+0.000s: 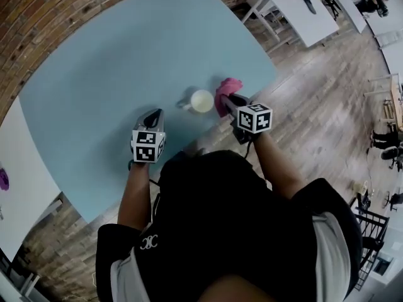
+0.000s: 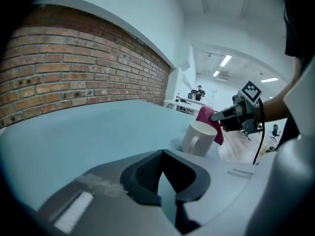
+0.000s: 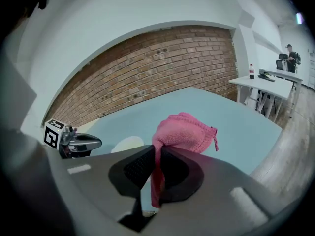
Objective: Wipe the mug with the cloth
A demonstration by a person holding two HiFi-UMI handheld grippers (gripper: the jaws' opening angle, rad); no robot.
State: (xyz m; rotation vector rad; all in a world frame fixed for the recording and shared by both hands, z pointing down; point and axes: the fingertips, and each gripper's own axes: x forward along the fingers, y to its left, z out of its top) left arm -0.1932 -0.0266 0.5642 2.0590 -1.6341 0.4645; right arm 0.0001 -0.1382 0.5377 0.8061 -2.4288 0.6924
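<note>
The left gripper hangs over the light blue table with its claw pressed together and nothing in it; in the left gripper view the two dark pads meet at the tip with only table behind them. It does not touch the mug.

From this gripper, the cream mug stands at about 1 o'clock, upright and open at the top, near the table's edge at the person's side. Its handle points to about 9 o'clock, toward the left gripper. The mug looks like ceramic, so I judge it stiff, rather heavy for its size, smooth, and breakable if it tips from the edge. A glazed wall can slip between pads, so the handle, or the rim with one pad inside and one outside, seems the safer place to hold it steady during wiping.

At about 2 o'clock from the mug is the pink cloth, pinched in the right gripper. In the right gripper view the claw is closed on a fold of the cloth, with a bunch above the pads and a strip hanging below. It lies just beside the mug's far wall; whether it already touches, I cannot tell. The cloth is soft, light and limp, so it should bend around the wall, but only the bunched part near the pads can press firmly.
</note>
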